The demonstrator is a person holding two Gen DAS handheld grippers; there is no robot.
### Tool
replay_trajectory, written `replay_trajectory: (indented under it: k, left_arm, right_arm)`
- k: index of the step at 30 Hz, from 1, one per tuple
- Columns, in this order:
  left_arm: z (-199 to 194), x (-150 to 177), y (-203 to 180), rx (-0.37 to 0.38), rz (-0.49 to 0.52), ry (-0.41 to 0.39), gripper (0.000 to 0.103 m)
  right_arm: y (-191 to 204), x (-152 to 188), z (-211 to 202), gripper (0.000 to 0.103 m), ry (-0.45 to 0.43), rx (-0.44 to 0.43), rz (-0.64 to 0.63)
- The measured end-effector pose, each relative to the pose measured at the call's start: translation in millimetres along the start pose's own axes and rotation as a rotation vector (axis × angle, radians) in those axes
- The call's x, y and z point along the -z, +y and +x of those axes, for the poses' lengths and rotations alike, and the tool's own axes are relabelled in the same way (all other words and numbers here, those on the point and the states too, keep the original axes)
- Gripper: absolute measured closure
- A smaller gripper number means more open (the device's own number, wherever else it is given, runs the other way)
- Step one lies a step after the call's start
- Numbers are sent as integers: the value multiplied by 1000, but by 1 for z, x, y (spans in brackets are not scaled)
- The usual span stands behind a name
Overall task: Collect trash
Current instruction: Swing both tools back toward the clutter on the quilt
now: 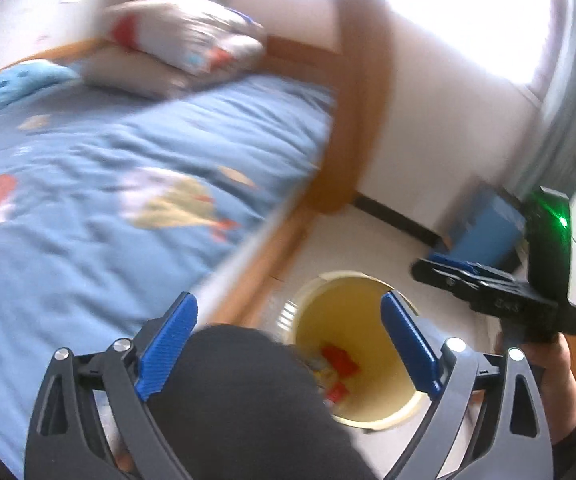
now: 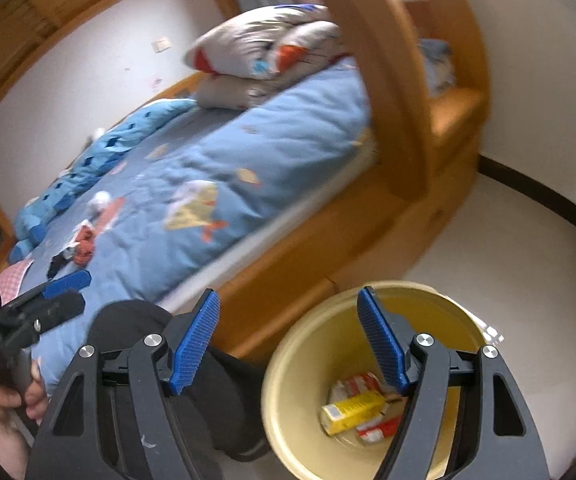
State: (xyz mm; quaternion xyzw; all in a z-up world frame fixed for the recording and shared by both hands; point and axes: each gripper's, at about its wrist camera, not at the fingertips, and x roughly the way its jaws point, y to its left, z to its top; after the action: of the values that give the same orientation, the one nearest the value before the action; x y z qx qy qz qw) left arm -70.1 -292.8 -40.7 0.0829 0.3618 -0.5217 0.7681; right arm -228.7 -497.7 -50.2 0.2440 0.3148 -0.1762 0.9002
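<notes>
Left gripper (image 1: 288,344) wide open, empty, low centre. Right gripper (image 2: 288,344) same, above yellow bin (image 2: 288,392) lower right; yellow carton (image 2: 351,408) and red-white wrappers (image 2: 375,430) inside. Beyond, blue bedspread (image 2: 192,168); crumpled scraps (image 2: 84,246) at left.

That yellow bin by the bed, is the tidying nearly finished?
Partly. The yellow bin already holds a yellow carton and red-and-white wrappers. Both claws, left and right, are open and empty. Small scraps that may be trash lie on the blue bedcover.
</notes>
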Motion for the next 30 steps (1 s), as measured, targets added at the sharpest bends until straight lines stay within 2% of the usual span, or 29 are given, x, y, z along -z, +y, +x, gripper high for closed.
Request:
replay_trajectory:
  k: [9,15,24,30]
  left_arm:
    - [-53,-1,99,-265,-146,-93,4]
    - [-87,8,156,-405,-226,-136,4]
    - [-133,29,237,-560,-366,-174,4]
    - [-155,34,272,-630,-409,-187,4]
  right_arm:
    - [86,-27,32,22,-29,-149,-113]
    - [147,-37,51,16,-40,-241,-189]
    - [246,-39,84,12,-44,-379,-297]
    - [308,-34,106,12,-43,-442,-380]
